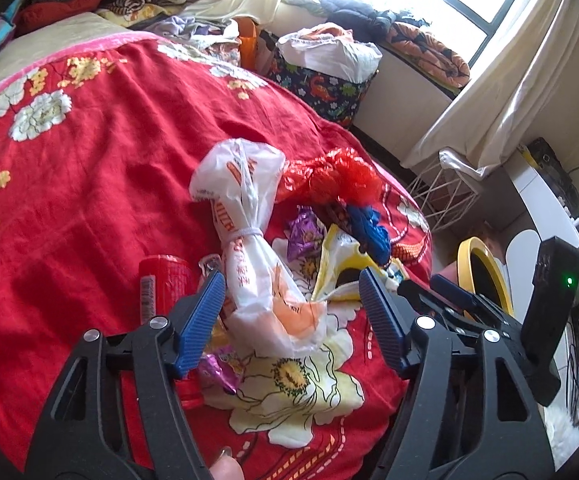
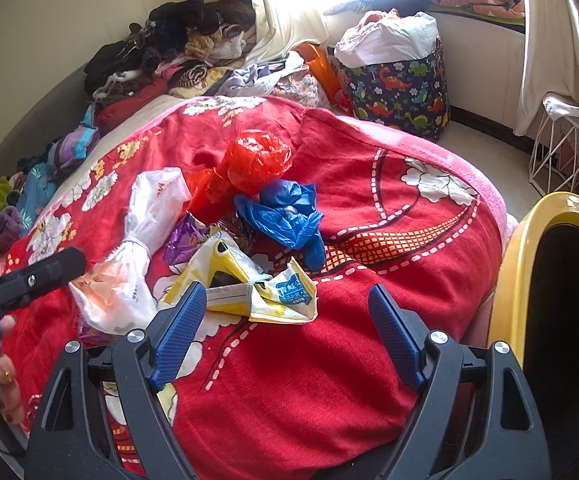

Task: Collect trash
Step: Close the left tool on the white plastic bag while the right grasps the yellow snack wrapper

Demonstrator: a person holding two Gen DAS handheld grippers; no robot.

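In the left wrist view, the left gripper [image 1: 293, 304] is spread wide over the red bedspread [image 1: 89, 184], its blue fingers straddling the lower end of a knotted white plastic bag [image 1: 257, 264]; nothing is gripped. In the right wrist view, the right gripper [image 2: 285, 328] also gapes wide, holding nothing, just short of a crumpled yellow wrapper [image 2: 257, 284], beside a yellow-rimmed bin [image 2: 549, 280].

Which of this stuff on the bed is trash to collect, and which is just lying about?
Trash to collect:
white tied bag
red bag
blue bag
yellow wrapper
purple wrapper
yellow bin, likely the target

Lying about:
clothes pile
dinosaur basket
wire stand
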